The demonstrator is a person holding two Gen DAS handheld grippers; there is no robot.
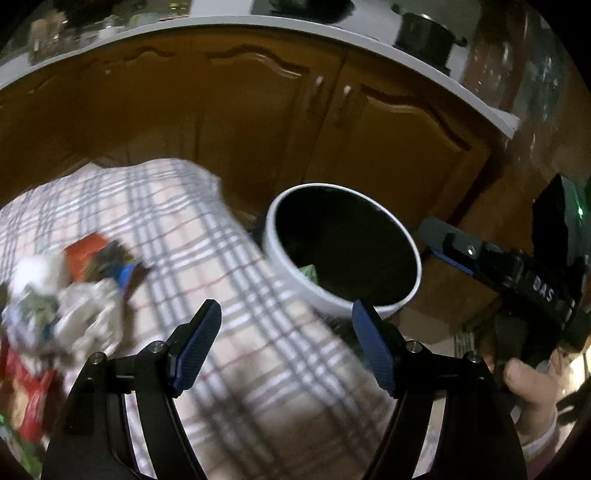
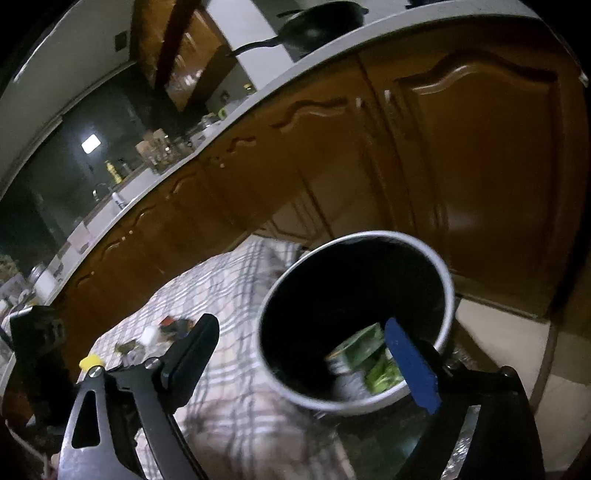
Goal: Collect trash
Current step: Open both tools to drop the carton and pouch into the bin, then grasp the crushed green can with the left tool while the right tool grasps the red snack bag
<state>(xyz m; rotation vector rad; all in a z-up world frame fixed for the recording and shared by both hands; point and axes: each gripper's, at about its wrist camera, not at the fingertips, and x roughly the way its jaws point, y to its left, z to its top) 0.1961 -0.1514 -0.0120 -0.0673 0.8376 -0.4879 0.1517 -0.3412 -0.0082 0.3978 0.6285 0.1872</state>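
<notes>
A white round bin [image 1: 343, 251] with a dark inside stands off the right edge of a checked tablecloth [image 1: 221, 295]. It also shows in the right wrist view [image 2: 354, 317], with a green wrapper [image 2: 369, 365] lying inside. A blurred heap of trash [image 1: 62, 306], white, red and blue pieces, lies on the cloth at the left; it shows small in the right wrist view [image 2: 159, 336]. My left gripper [image 1: 286, 343] is open and empty above the cloth. My right gripper [image 2: 306, 354] is open and empty, over the bin's mouth. It also shows at the right of the left wrist view [image 1: 454, 251].
Brown wooden cabinet doors [image 1: 258, 110] under a white counter [image 1: 295, 33] stand behind the bin. A black pot [image 1: 424, 33] sits on the counter. Tiled floor [image 2: 517, 332] lies right of the bin.
</notes>
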